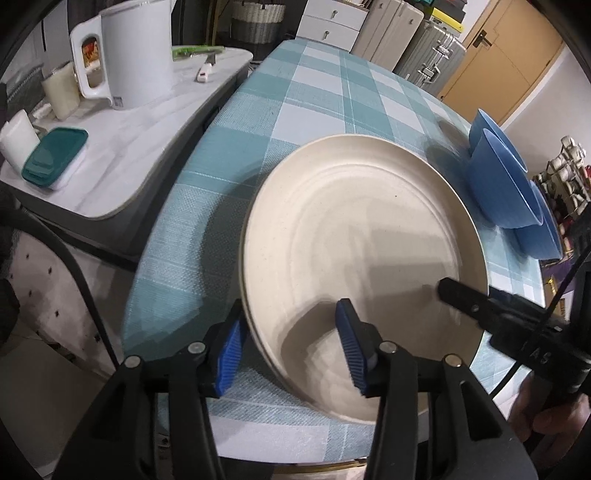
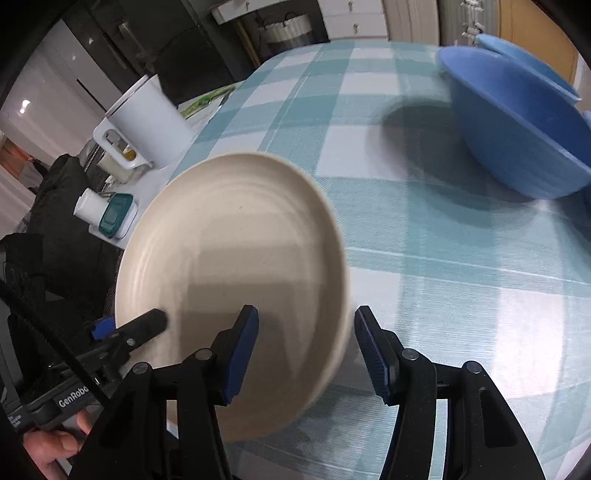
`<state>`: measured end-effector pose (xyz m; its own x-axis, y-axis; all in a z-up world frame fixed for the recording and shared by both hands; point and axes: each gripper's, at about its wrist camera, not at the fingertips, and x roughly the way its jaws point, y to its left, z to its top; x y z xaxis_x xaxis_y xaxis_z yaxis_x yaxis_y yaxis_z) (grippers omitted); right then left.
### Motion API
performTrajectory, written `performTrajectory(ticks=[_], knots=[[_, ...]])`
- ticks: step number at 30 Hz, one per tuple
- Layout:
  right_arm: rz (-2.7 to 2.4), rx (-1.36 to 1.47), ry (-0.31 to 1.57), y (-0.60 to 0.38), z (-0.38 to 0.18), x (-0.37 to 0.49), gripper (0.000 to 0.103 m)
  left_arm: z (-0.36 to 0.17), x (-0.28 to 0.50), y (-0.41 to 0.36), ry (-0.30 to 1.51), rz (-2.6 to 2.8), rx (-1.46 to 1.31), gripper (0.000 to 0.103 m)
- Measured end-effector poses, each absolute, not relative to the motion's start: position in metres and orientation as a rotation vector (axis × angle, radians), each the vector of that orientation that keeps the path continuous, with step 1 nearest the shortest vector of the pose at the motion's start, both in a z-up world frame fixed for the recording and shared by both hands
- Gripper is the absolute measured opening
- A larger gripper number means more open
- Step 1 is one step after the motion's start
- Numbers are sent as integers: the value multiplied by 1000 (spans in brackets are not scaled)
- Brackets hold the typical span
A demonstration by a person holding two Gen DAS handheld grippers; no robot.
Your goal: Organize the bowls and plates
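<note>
Two cream plates [image 1: 354,258], stacked, sit on checked teal tablecloth [image 1: 314,96] nr the table's near-left edge; the double rim shows at the stack's left side in left wrist view. Top plate is empty.

L gripper [image 1: 291,349] straddles the stack's left rim: one blue pad [image 1: 227,354] outside the rim, low by the cloth, other over the plate's inner face. Visible gap btw pads and plate, so jaws released, not clamping. R gripper [image 2: 306,354] straddles the right rim the same way: one pad [image 2: 242,354] over the plate surface, other outside above the cloth. Gap on both sides, also released, holding nothing. Both tools angle steeply down. Each gripper's finger shows in the other's view, lying over the plate's opposite side; a hand [image 2: 55,446] on the L tool's handle is seen in right wrist view.

Blue bowls [image 1: 506,184] sit at the table's far-right edge, well apart from the plates, seemingly nested or overlapping; exact count unclear, at least 2. One [image 2: 517,125] looks tilted in right wrist view, but blurred.

Left of the table, on a marble-look counter [image 1: 147,122]: white electric kettle [image 1: 129,51], teal-lidded container [image 1: 55,157], white cup beside it. Suitcases [image 1: 417,44] and white drawers [image 1: 328,22] stand beyond the table's far end.
</note>
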<state>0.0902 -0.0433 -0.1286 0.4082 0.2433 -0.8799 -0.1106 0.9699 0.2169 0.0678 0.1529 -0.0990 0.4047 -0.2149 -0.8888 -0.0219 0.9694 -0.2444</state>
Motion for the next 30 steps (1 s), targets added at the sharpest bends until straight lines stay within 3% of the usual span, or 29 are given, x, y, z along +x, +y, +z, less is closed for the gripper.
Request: performTrajectory(ticks=[8,14,17,19,23,25,30], knots=[[230,67,1006,-82,-96,65,56,-75,60,167,1053,70,-121,47],[140,91,782,-138,-51,34,72,-20,32,182,753,39,-284,51],[62,89,675,-166,-33,18,84,-10,40,157,748,-32,-292,64],[17,98,584,-186,-22,2,87,-7,51,129,774,-79,-263,82],[-32,91,464,-217,-9,-23,100,5,74,63,779,-170,-209,88],[-25,90,454,-228,-8,-33,100,9,90,28,793,-211,-203,98],[-1,68,457,-246,-13,-43,100,-5,138,-40,884,-231,-168,98]])
